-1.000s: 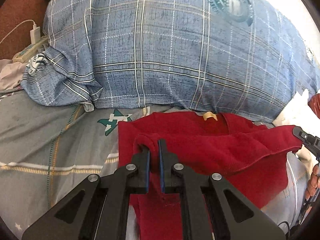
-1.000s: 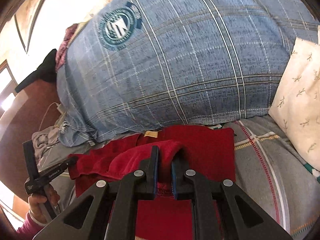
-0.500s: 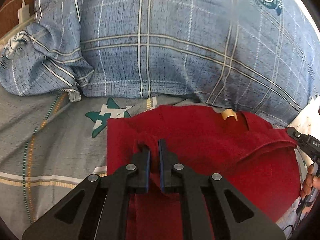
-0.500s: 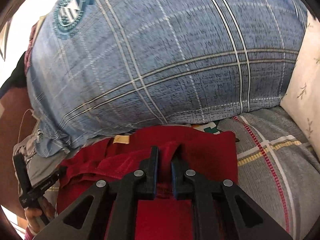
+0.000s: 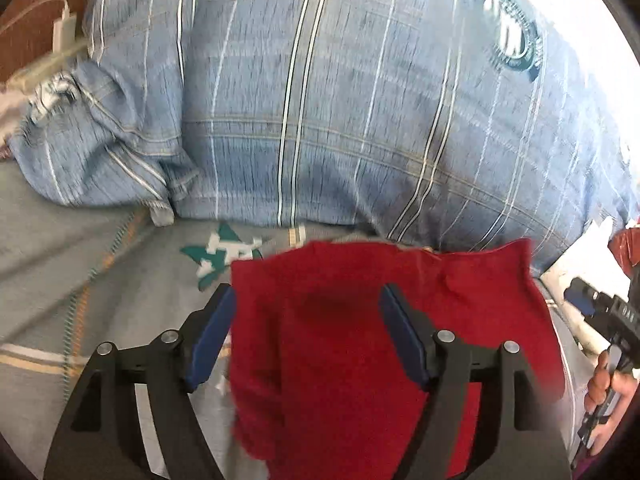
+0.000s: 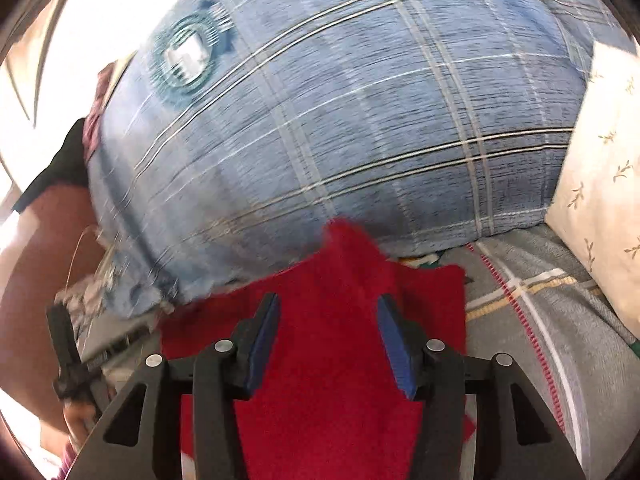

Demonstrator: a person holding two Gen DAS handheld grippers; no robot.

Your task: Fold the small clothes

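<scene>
A red garment point(image 5: 360, 340) lies folded on the grey bedsheet point(image 5: 80, 280), just in front of a big blue plaid pillow point(image 5: 340, 120). My left gripper point(image 5: 306, 292) hovers over its left part, jaws opening, with cloth below and between them but no pad pressing on it. In the right wrist view the same red garment point(image 6: 328, 360) lies under my right gripper point(image 6: 328, 299), whose jaws are also opening and free of the cloth. A corner of the cloth stands up against the pillow point(image 6: 360, 120). The right gripper point(image 5: 600, 312) and the hand point(image 5: 604, 384) holding it show at the edge of the left wrist view.
A cream floral pillow point(image 6: 600, 200) leans at the right of the bed. A white charger with a cable point(image 5: 64, 32) lies at the far left by a brown headboard point(image 5: 28, 20). Grey striped sheet point(image 6: 540, 320) lies to the right of the garment.
Both grippers were shut on the garment's folded edge and have now let go with jaws spread. The lifted edge has dropped onto the garment. Both views are blurred with motion.
</scene>
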